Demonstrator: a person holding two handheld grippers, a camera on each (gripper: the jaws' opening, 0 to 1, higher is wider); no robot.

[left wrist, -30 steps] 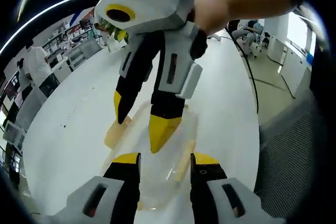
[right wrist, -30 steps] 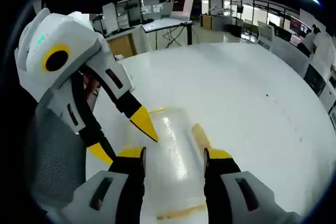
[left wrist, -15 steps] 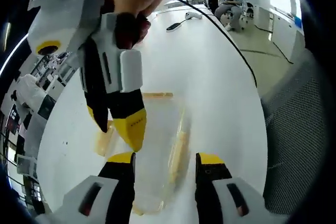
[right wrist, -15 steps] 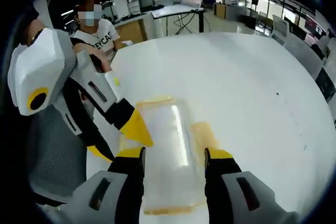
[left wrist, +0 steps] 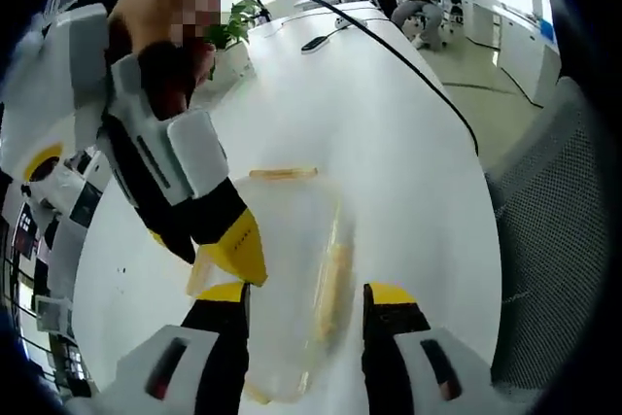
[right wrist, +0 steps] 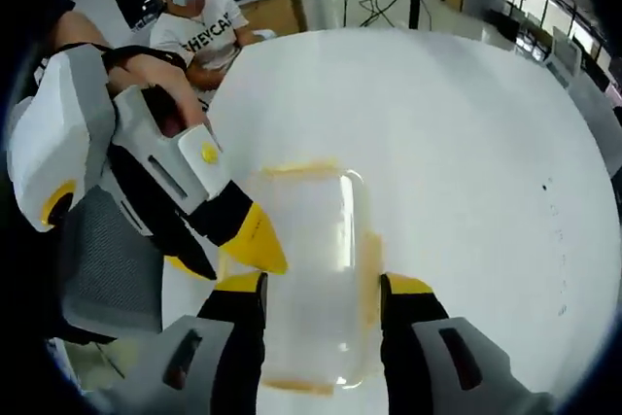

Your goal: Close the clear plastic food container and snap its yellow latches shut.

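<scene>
I see the clear container [right wrist: 311, 269] lying on the white table [right wrist: 457, 143] between my right claw [right wrist: 321, 289]'s spread jaws, lid down; I can't make out anything inside. A yellow latch [left wrist: 332, 279] lies along its side. My left claw [left wrist: 303, 296] is spread too. The container's near end is cut off

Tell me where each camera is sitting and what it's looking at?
Left gripper view: rides the left gripper, looking down at the clear container on the white table; the right gripper reaches in.
Right gripper view: rides the right gripper, facing the container; the left gripper and a hand show.
Shared: container, table, yellow latches.
</scene>
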